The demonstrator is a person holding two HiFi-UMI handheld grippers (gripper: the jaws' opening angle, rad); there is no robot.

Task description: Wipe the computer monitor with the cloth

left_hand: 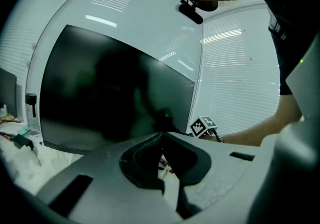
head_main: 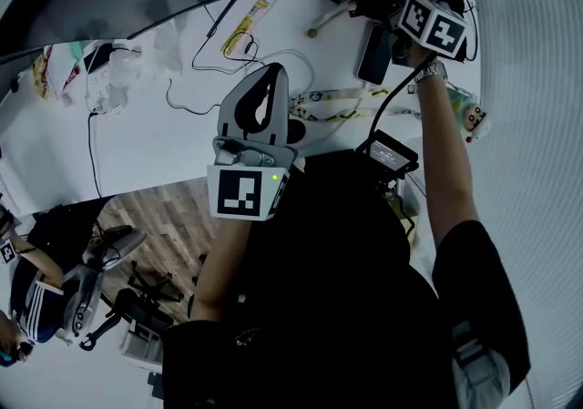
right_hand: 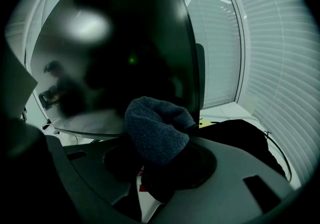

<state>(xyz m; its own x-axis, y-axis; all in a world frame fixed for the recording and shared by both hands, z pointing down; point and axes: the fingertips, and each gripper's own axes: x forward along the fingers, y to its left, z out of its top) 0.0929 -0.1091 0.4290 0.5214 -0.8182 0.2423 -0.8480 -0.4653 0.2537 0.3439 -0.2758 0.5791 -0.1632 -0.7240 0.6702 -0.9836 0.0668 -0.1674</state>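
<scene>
Left gripper (left_hand: 162,135): nearest you, jaws drawn together on nothing, aimed at the monitor's (left_hand: 110,93) lower edge.
Right gripper (right_hand: 160,168): clamped on the cloth (right_hand: 155,135), close before the monitor's right edge.
Cloth: soft grey knit, probably light and limp, bunched into a pad facing the monitor.
Hold: grip low on the wad so that fabric, not jaw tips, meets the glass.
Monitor: rigid, likely scratch-prone, so press lightly.
Containers: none shows beside the monitor.

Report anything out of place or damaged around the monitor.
Nothing looks damaged or spilled. The monitor stands upright, its dark screen unbroken. Loose cables lie strewn across the desk. The cloth sits bunched in the right gripper.
</scene>
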